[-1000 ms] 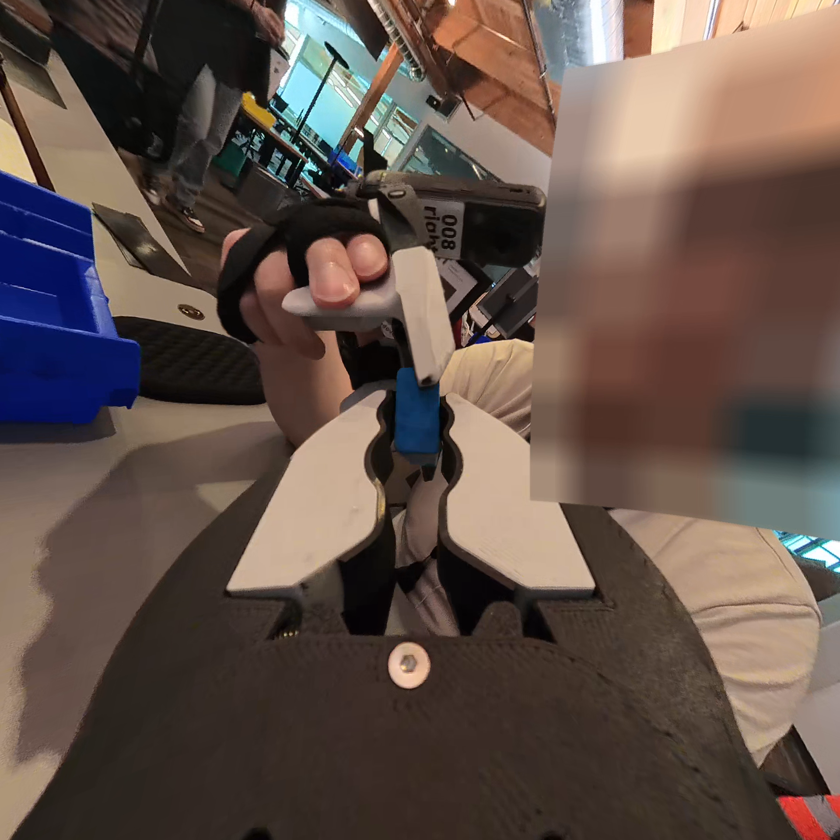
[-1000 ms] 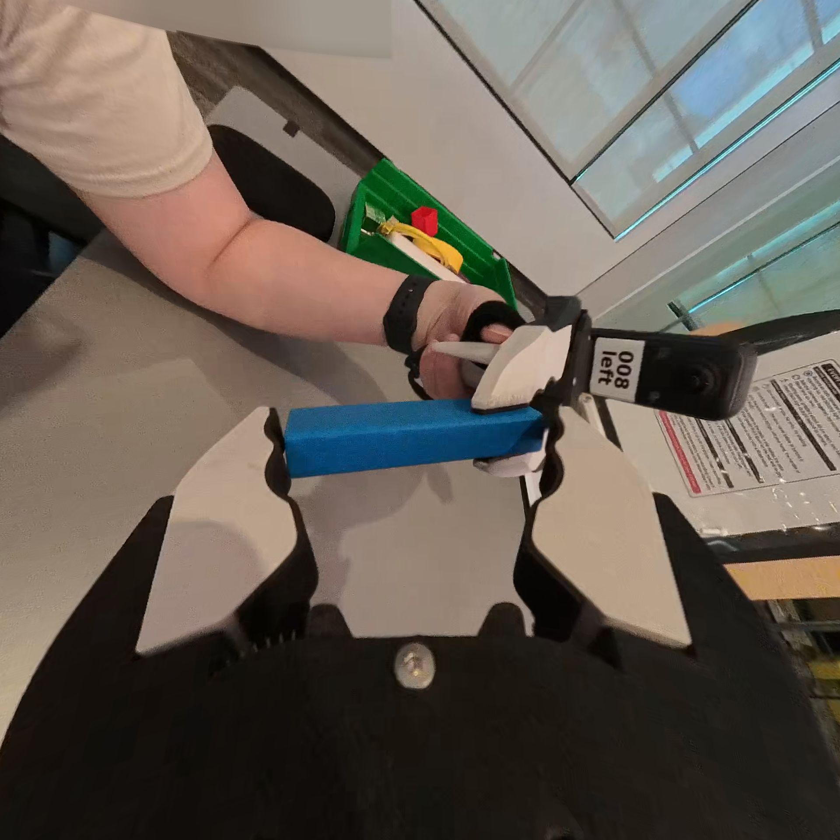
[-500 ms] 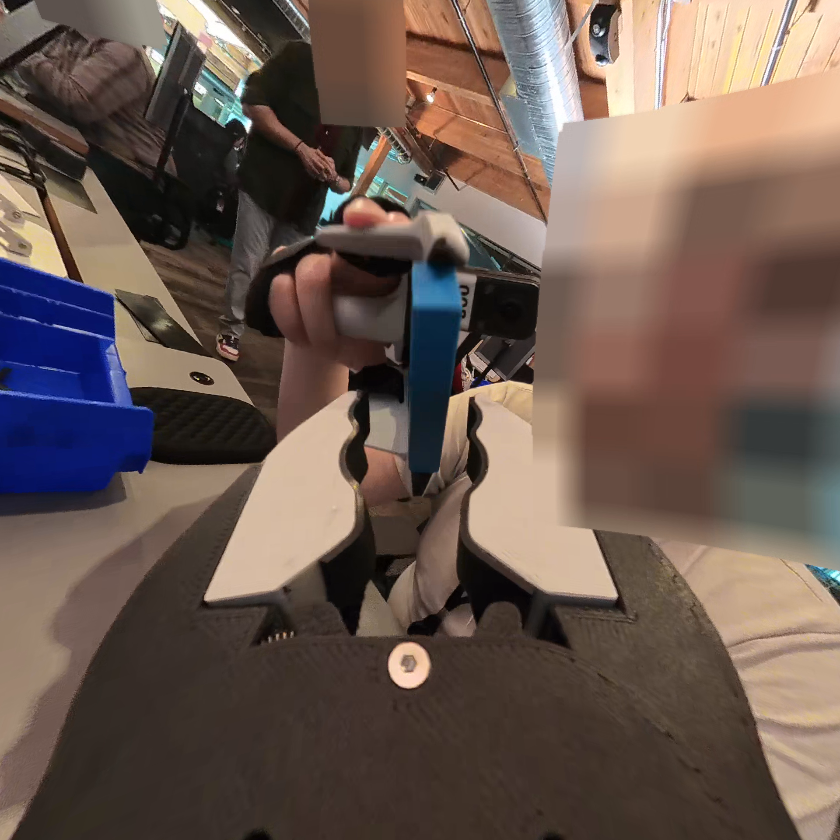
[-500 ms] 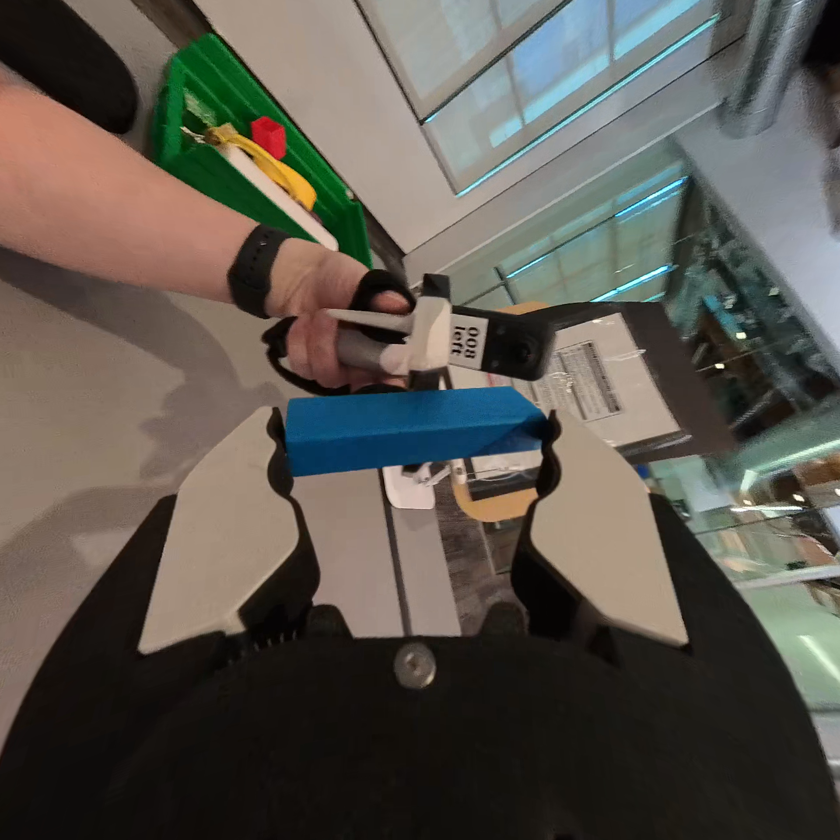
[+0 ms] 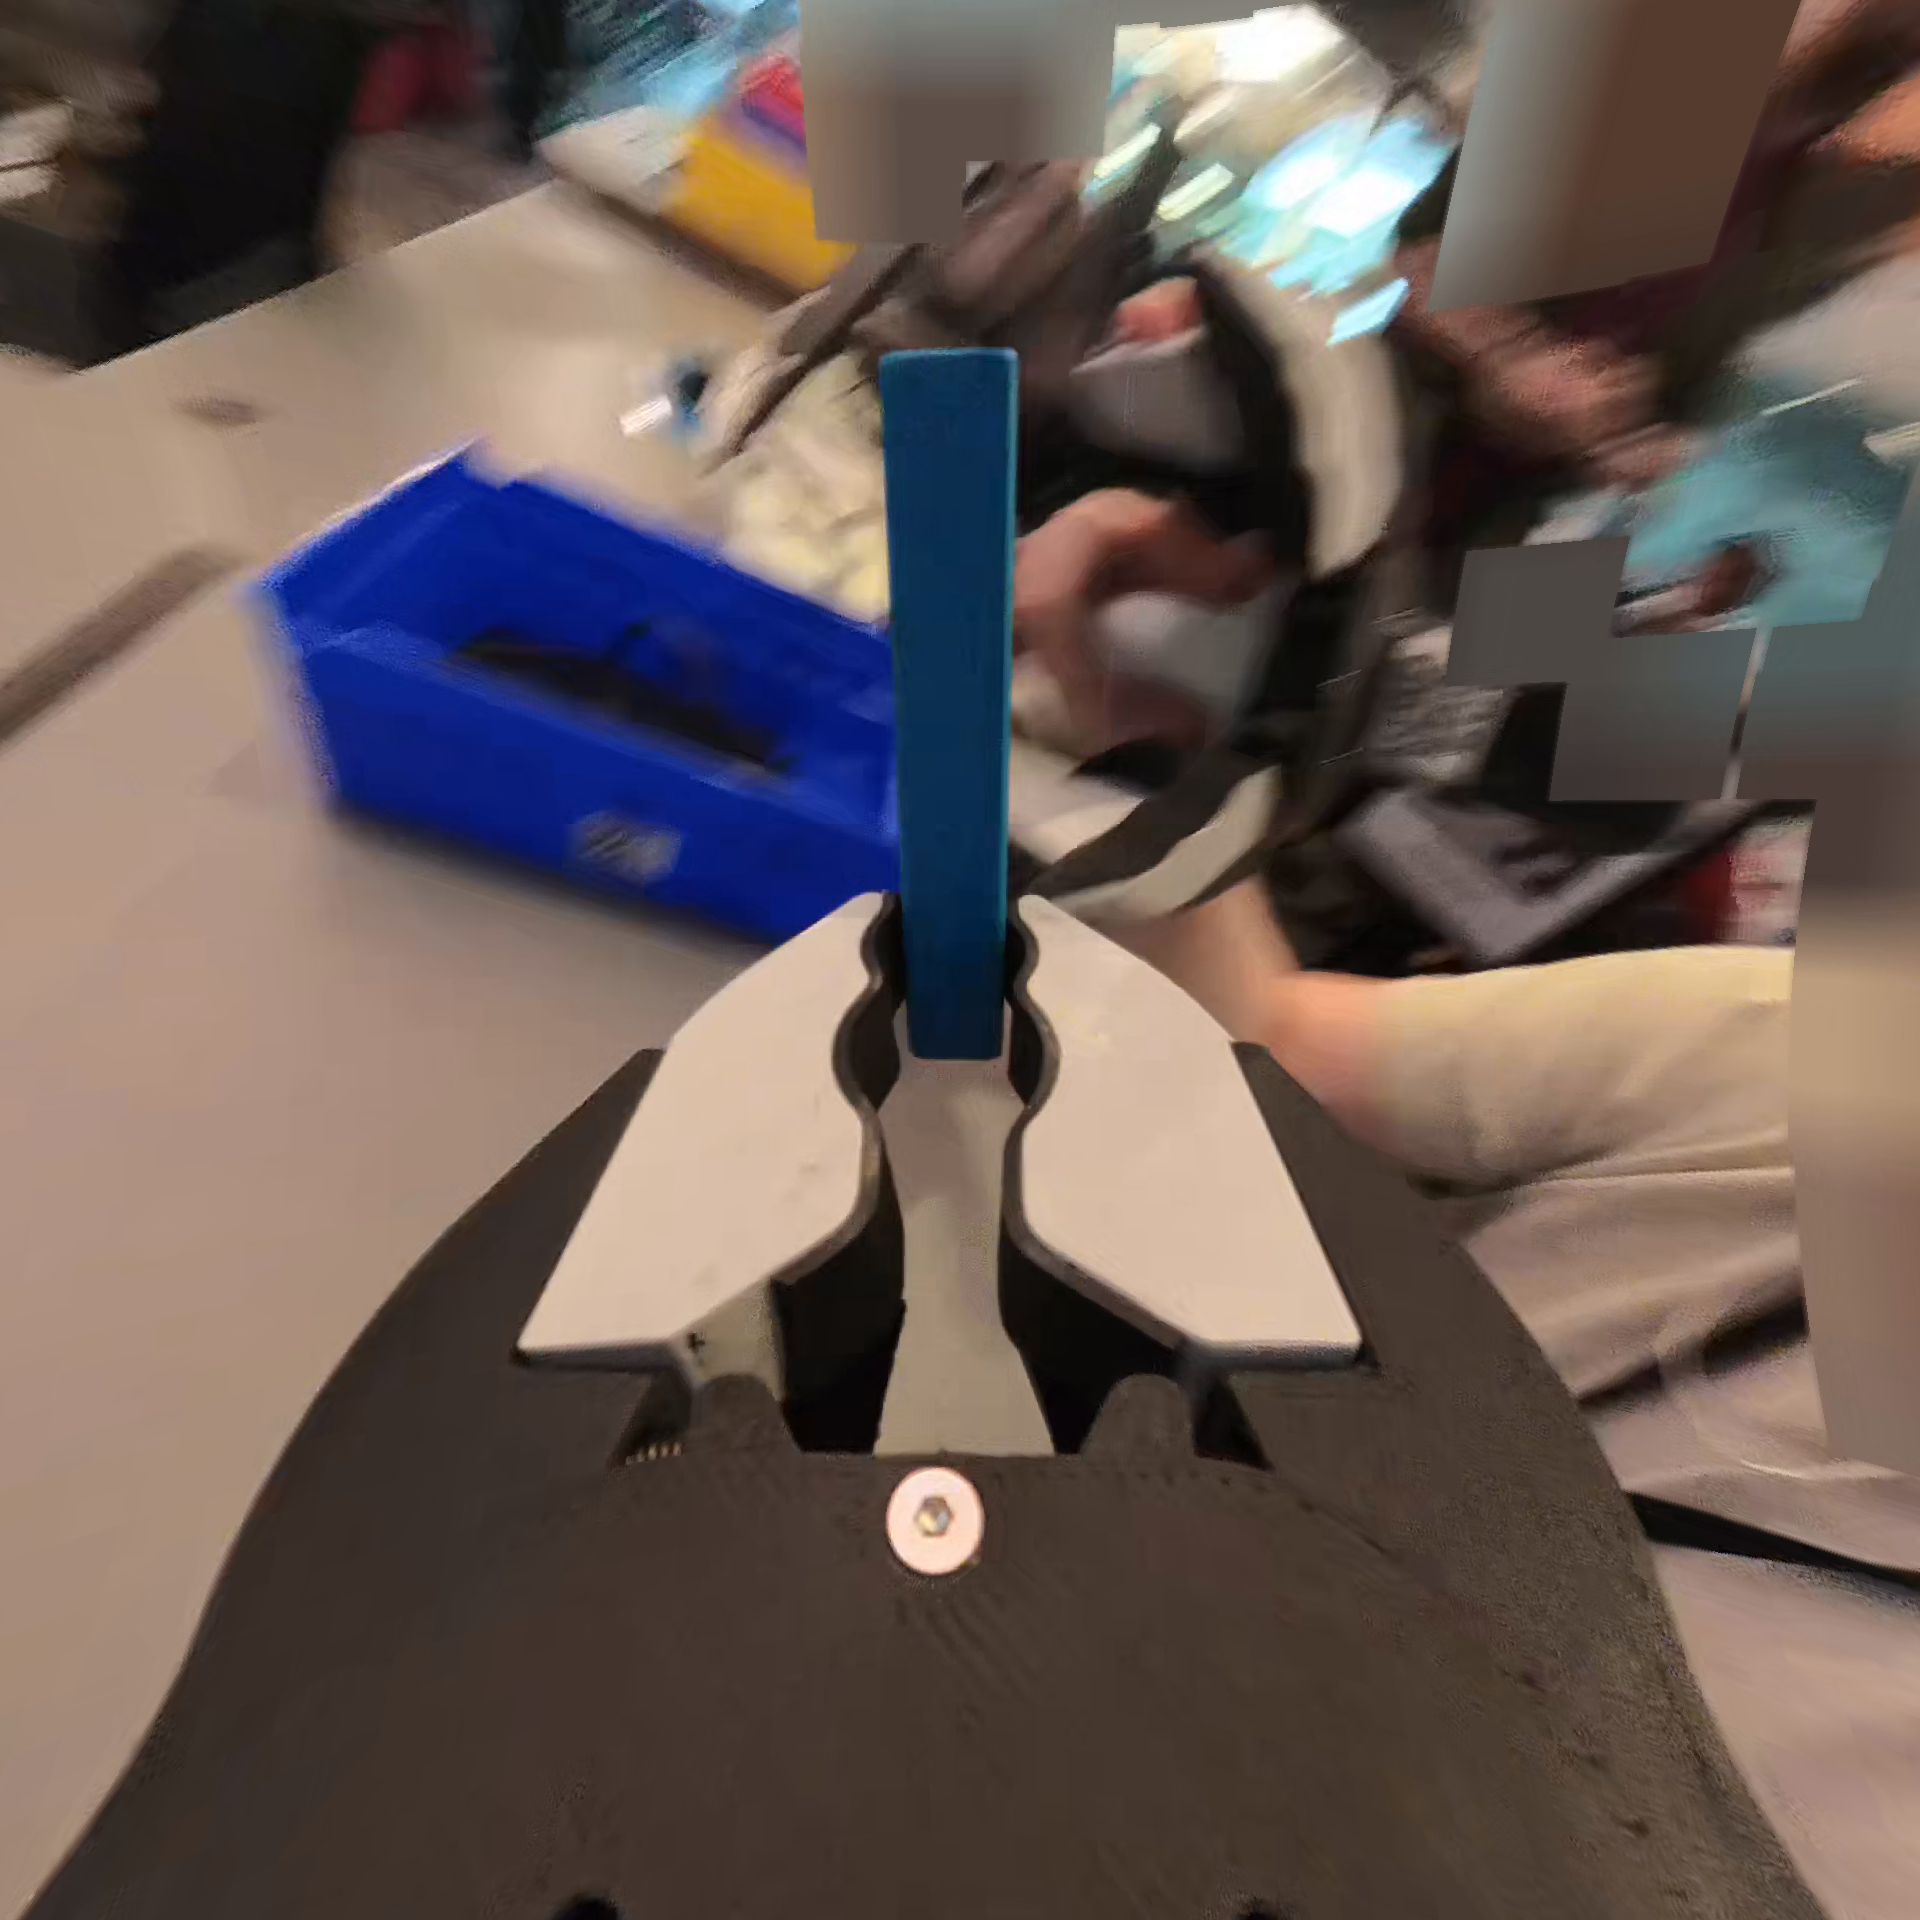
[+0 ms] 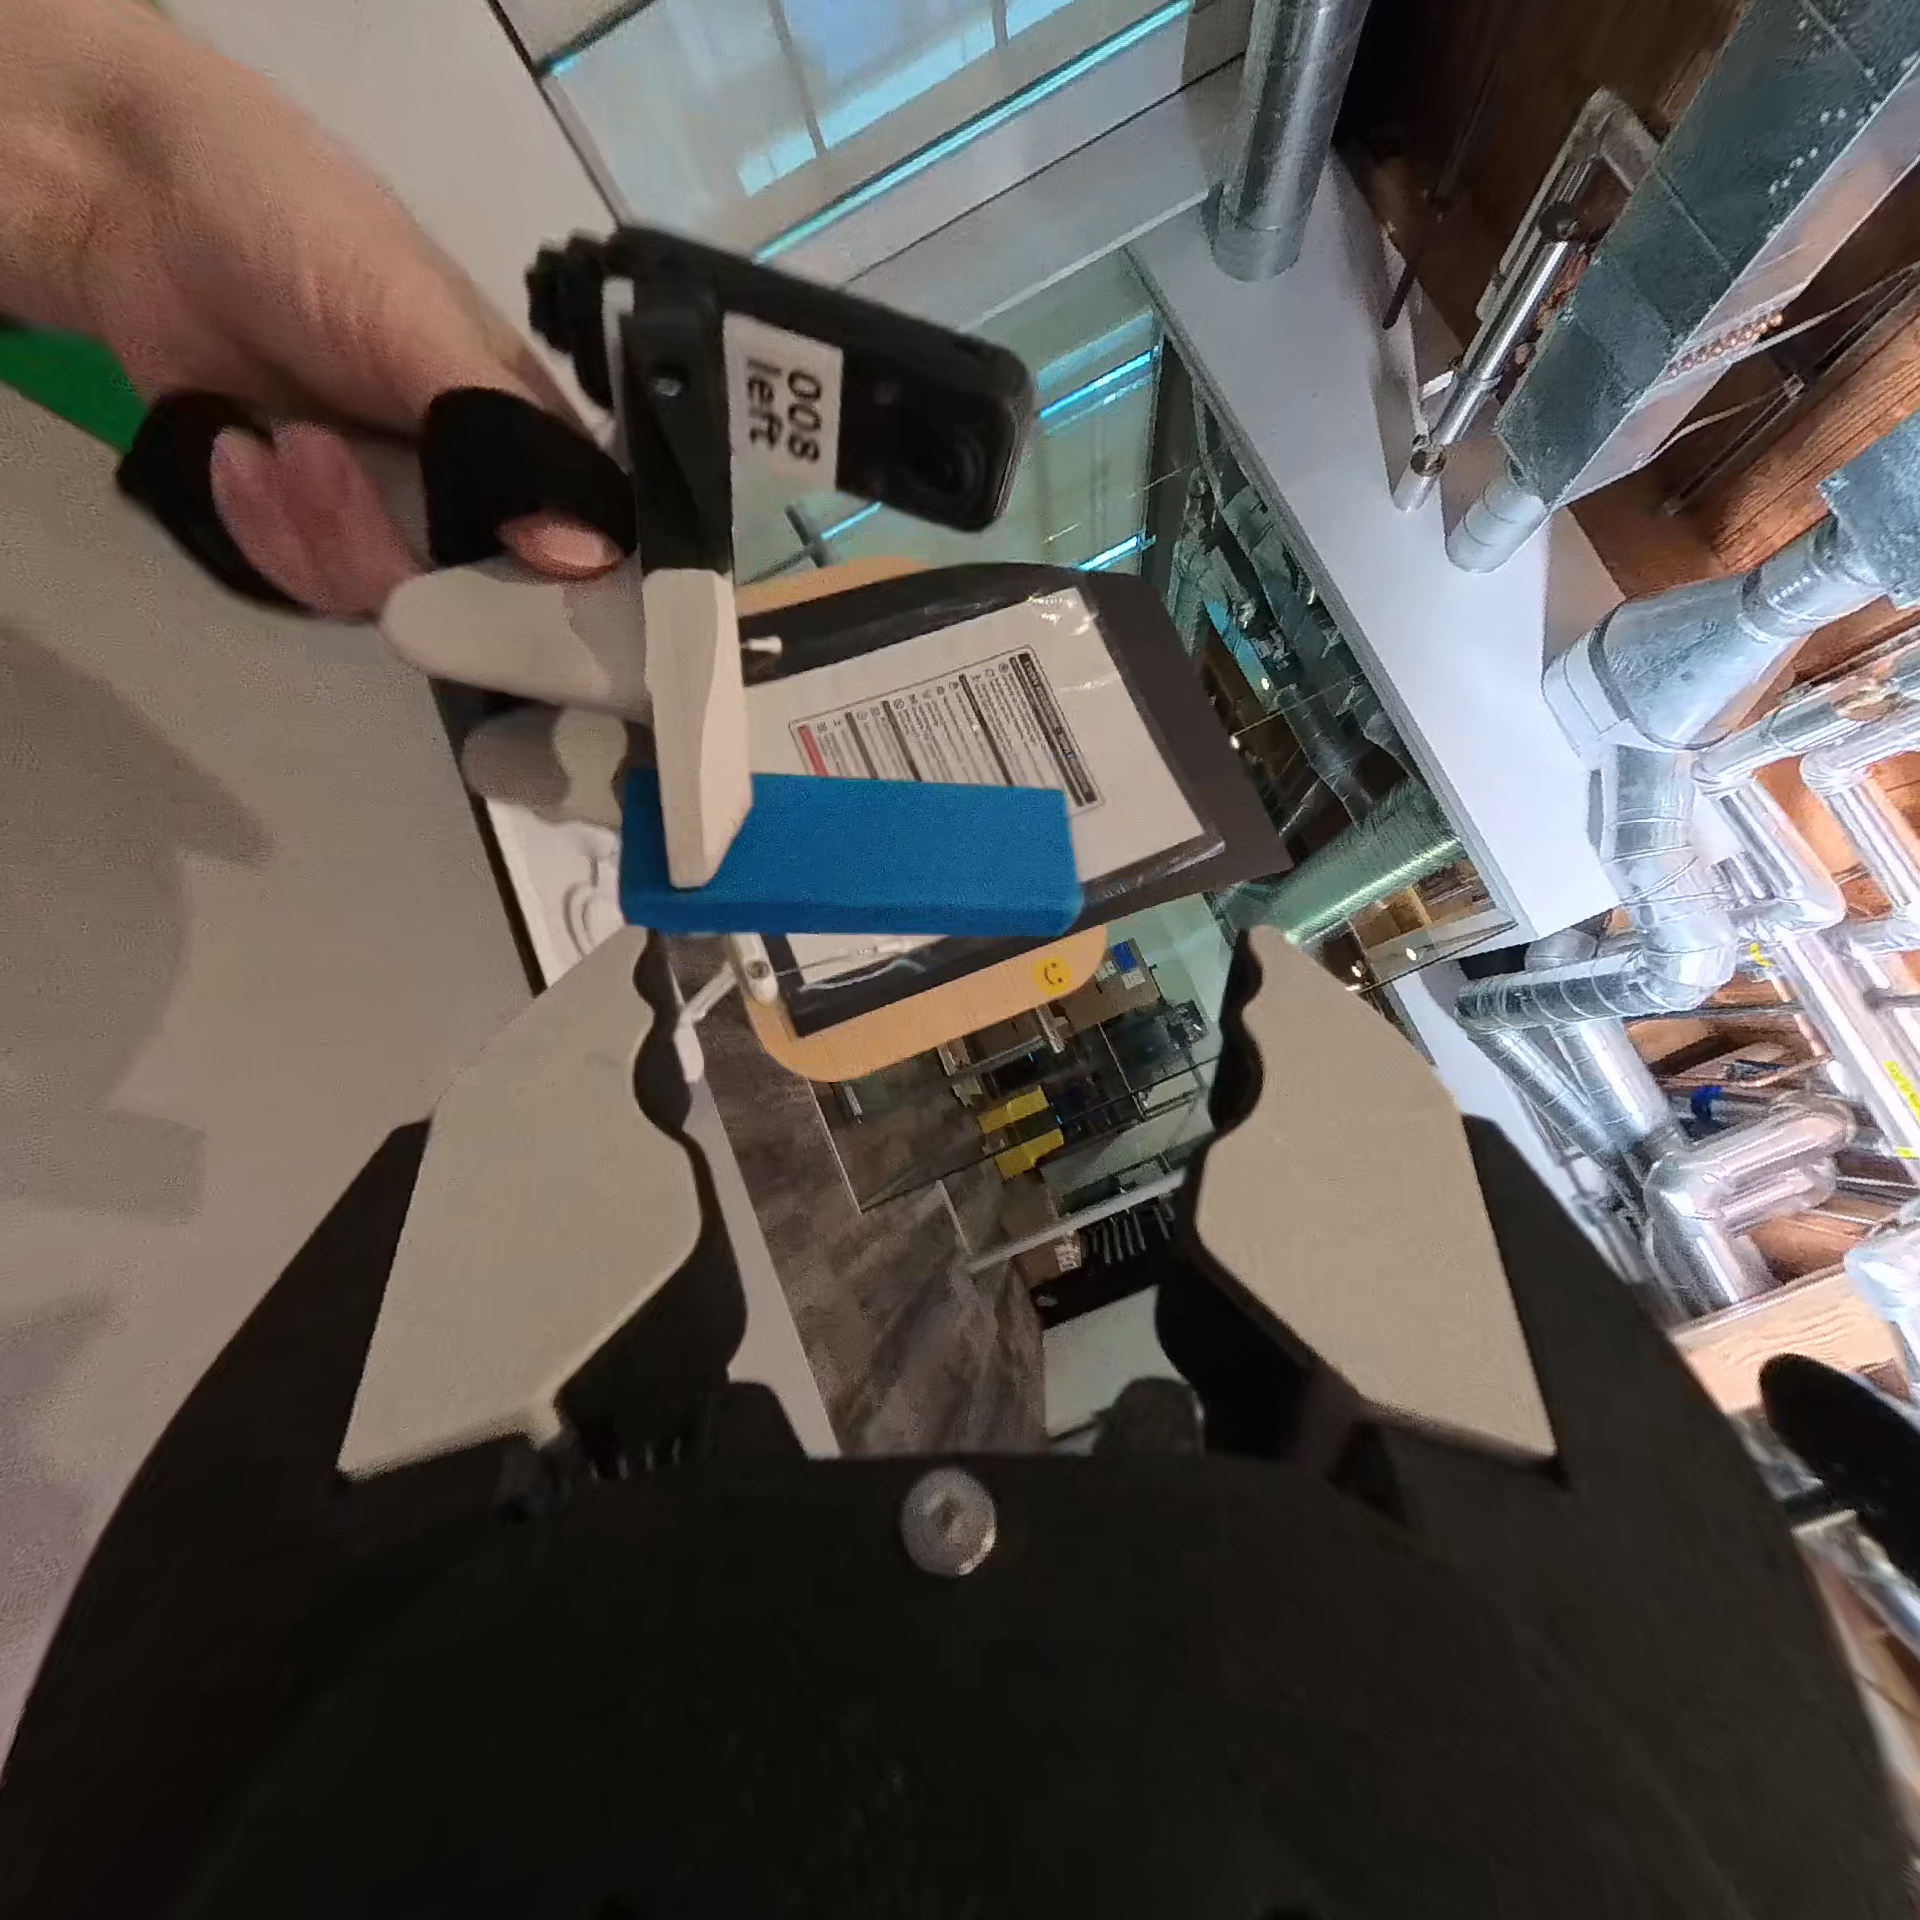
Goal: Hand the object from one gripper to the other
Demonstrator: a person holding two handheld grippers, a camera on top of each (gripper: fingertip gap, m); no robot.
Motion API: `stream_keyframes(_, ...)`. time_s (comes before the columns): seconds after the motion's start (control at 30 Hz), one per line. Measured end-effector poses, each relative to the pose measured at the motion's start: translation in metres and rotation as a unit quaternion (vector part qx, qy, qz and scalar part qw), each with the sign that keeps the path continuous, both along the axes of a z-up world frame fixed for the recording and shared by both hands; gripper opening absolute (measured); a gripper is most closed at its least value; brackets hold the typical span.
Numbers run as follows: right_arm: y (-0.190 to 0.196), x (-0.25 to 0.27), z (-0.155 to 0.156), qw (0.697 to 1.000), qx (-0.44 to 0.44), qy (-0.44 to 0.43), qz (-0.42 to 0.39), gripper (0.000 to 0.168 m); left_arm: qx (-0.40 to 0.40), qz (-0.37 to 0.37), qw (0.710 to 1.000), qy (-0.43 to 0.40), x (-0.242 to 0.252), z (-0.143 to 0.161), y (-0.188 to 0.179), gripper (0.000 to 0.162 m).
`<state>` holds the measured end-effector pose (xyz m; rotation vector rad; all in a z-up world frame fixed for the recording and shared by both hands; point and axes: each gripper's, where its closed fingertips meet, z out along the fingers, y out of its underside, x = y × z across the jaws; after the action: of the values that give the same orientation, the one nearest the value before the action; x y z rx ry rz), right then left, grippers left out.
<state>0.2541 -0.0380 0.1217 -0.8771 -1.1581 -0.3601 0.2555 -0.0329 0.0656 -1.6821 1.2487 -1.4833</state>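
A long blue block (image 5: 951, 665) sticks straight out from my left gripper (image 5: 951, 925), which is shut on the block's near end. In the right wrist view the blue block (image 6: 862, 862) lies crosswise just beyond my right gripper (image 6: 945, 956). The right gripper is open wide, with nothing between its fingers. The left gripper (image 6: 691, 831) clamps the block's left end there, with one white finger (image 6: 701, 748) across the block and a hand behind it. The right gripper shows only as a blur (image 5: 1309, 488) behind the block in the left wrist view.
A blue bin (image 5: 582, 707) with dark items stands on the grey table (image 5: 208, 1039), left of the block. A beige sleeve (image 5: 1558, 1070) lies at the right. A green bin's edge (image 6: 62, 384) shows at far left, and a framed sheet (image 6: 987, 727) stands behind the block.
Half a second ago the block spanned my right gripper's fingers and my left gripper was open. Now the left is shut on it, the right has let go, and the left view has swung toward the table.
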Motion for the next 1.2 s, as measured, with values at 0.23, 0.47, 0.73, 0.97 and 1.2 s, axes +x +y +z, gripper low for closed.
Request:
stream_keyframes(0.23, 0.029, -0.038, -0.079, 0.981, -0.008, -0.191, -0.044, 0.087, 0.124, 0.111, 0.940, 0.297, -0.067, -0.074, 0.041, 0.016)
stream_keyframes(0.47, 0.054, -0.064, -0.113, 0.967, 0.040, -0.239, -0.077, 0.063, 0.105, 0.075, 0.929, 0.348, -0.059, -0.093, 0.025, 0.017)
stream_keyframes(0.73, 0.064, -0.050, -0.096, 0.984, 0.031, -0.151, -0.089, 0.037, 0.081, 0.081, 0.970, 0.213, -0.048, -0.051, 0.028, 0.018)
stream_keyframes(0.97, 0.054, -0.032, -0.059, 0.936, -0.279, 0.199, 0.085, 0.037, 0.250, 0.172, 0.953, -0.015, -0.068, 0.036, 0.045, 0.067)
stream_keyframes(1.2, 0.011, -0.049, -0.037, 0.767, -0.461, 0.310, 0.322, 0.037, 0.232, 0.066, 0.966, -0.095, -0.033, 0.044, 0.007, 0.062)
